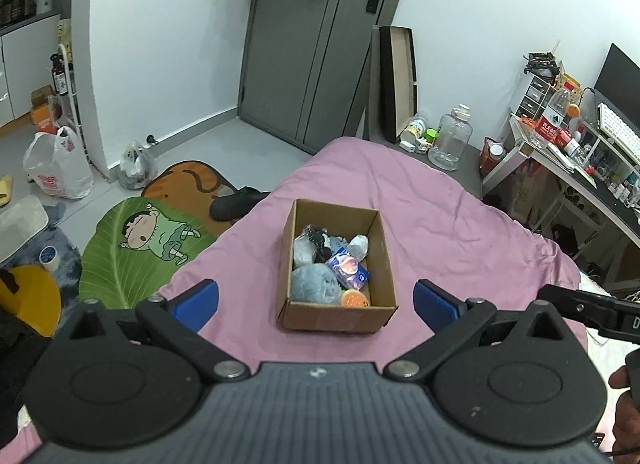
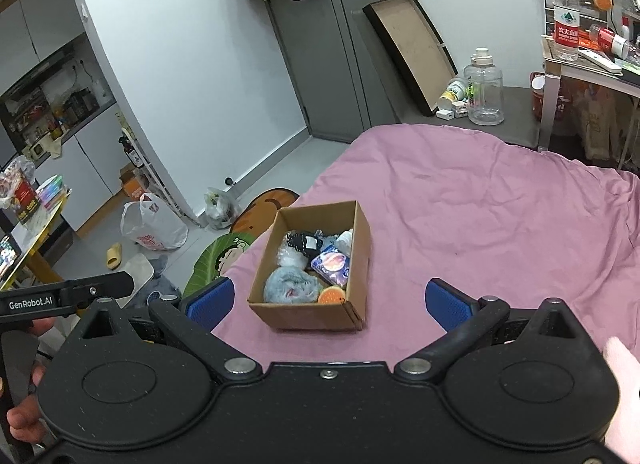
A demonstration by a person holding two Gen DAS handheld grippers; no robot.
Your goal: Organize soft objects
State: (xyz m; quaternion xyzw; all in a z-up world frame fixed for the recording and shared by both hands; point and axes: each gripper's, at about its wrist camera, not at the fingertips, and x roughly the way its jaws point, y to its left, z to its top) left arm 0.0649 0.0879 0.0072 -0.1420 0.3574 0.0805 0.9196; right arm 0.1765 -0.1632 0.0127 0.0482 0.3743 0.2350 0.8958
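An open cardboard box (image 1: 384,260) stands on the pink bedsheet (image 1: 460,232). Inside lie a fluffy blue-grey plush (image 1: 314,284), an orange round item (image 1: 354,298), a blue tissue pack (image 1: 348,267), a black item and pale soft pieces. My left gripper (image 1: 316,302) is open and empty, held above the bed just in front of the box. In the right wrist view the box (image 2: 358,248) sits ahead and left, with the plush (image 2: 290,284) and tissue pack (image 2: 331,265) inside. My right gripper (image 2: 330,300) is open and empty, short of the box.
The bed's left edge drops to a floor with cartoon mats (image 1: 148,248), plastic bags (image 1: 56,167) and a slipper. A grey door (image 1: 320,43) is behind. A large clear jug (image 1: 450,139) and a cluttered desk (image 1: 580,151) stand at the right.
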